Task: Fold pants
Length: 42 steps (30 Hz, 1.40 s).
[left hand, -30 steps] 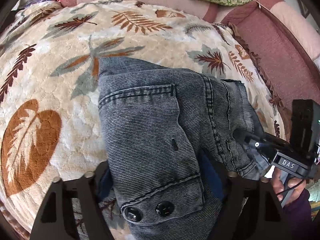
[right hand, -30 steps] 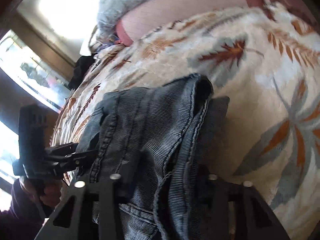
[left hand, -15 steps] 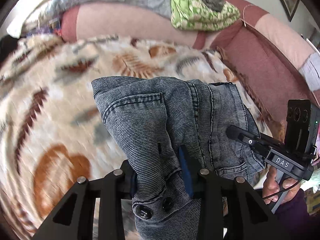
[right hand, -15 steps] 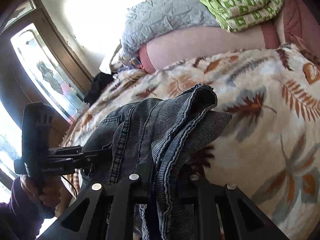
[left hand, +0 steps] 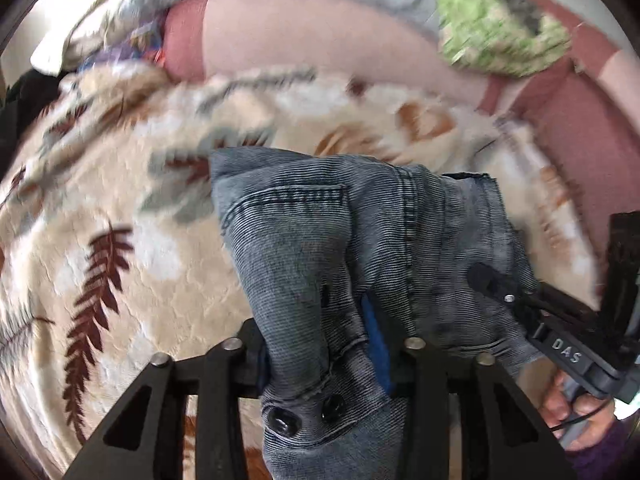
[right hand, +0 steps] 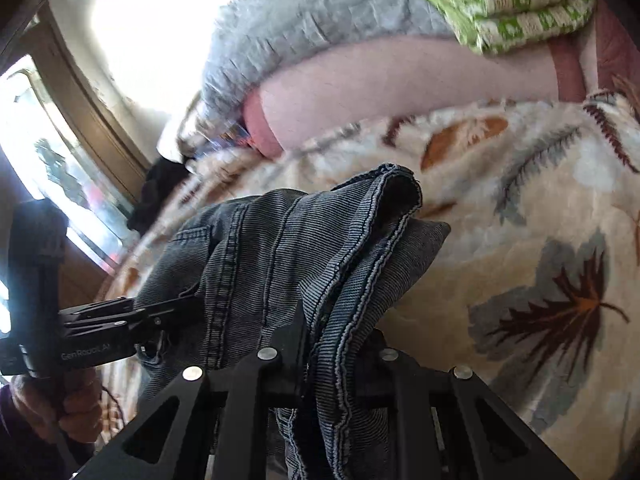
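Folded grey-blue denim pants (left hand: 360, 232) hang bunched just above a leaf-patterned blanket (left hand: 140, 280). My left gripper (left hand: 320, 340) pinches the waistband end by its two dark buttons; its jaws are opening slightly with the cloth still pressed between the pads. My right gripper (right hand: 338, 340) clamps the stitched hem edges of the pants (right hand: 280, 248); its jaws are also easing open with denim between them. Each gripper shows in the other's view: the right gripper (left hand: 492, 280) at the bundle's right side, the left gripper (right hand: 172, 308) at its left.
The blanket (right hand: 520, 220) covers a sofa seat with a pink backrest (left hand: 320, 40) behind. A green patterned cloth (left hand: 500, 32) and a grey quilt (right hand: 320, 28) lie on the backrest. A bright window (right hand: 60, 160) is at the left. A person's hands (left hand: 568, 408) hold the handles.
Both grippers closed on the pants and carried the bundle up off the blanket and toward the sofa back. The backrest and green cloth now fill more of both views.
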Available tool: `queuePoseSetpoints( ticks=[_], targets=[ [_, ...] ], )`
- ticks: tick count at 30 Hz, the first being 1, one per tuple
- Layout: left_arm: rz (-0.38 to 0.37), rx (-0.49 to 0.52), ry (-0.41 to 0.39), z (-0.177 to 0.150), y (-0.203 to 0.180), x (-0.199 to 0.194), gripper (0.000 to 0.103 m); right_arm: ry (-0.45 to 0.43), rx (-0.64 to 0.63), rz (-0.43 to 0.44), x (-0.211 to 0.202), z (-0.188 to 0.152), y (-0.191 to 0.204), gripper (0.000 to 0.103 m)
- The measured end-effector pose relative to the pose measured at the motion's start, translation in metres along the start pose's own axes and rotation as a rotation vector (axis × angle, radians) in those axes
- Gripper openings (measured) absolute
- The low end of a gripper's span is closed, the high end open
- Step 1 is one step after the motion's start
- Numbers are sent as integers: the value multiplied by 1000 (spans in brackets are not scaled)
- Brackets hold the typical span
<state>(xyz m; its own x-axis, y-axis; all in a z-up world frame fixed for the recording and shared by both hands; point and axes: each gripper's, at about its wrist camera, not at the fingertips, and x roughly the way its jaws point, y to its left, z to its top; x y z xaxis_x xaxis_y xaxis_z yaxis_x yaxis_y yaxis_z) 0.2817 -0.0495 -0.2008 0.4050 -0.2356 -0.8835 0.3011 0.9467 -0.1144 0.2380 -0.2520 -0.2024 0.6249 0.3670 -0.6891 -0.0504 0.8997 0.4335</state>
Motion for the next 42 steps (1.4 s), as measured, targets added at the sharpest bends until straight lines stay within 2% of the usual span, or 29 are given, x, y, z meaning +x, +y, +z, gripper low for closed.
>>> queuePoseSetpoints(
  ticks=[2,3,4,5,7,9,13,15,21,26,33,42],
  targets=[
    [61,0,10,-9,4,18,67,58,-4,-75,25,-9,-8,31],
    [75,-10,-2,-11,6,18,74,52,-11,-97,27,-13,-11,45],
    [91,-20,-16,-13,7,14,76,41,-13,-114,26,-14,-13,54],
    [95,-16,-20,-15,6,7,76,42,-4,-123,22,-15,-15,55],
    [122,-2,-29,-17,4,-9,76,45,1,-129,6,-12,-16,56],
    [149,-1,-72,-25,2,-32,76,-6,-41,-158,-17,-10,-11,56],
    [201,18,-163,-46,-12,-89,76,-93,-120,-159,-73,-14,10,56],
    [204,23,-203,-50,-20,-107,76,-121,-166,-179,-99,-20,27,57],
    [235,39,-330,-87,-34,-183,77,-192,-287,-187,-161,-53,81,57],
    [252,44,-405,-112,-39,-226,78,-223,-297,-169,-195,-80,105,59],
    [264,31,-447,-139,-37,-261,78,-227,-304,-157,-217,-104,127,59],
    [330,-19,-473,-159,-27,-274,81,-257,-316,-196,-232,-121,144,59]
  ],
)
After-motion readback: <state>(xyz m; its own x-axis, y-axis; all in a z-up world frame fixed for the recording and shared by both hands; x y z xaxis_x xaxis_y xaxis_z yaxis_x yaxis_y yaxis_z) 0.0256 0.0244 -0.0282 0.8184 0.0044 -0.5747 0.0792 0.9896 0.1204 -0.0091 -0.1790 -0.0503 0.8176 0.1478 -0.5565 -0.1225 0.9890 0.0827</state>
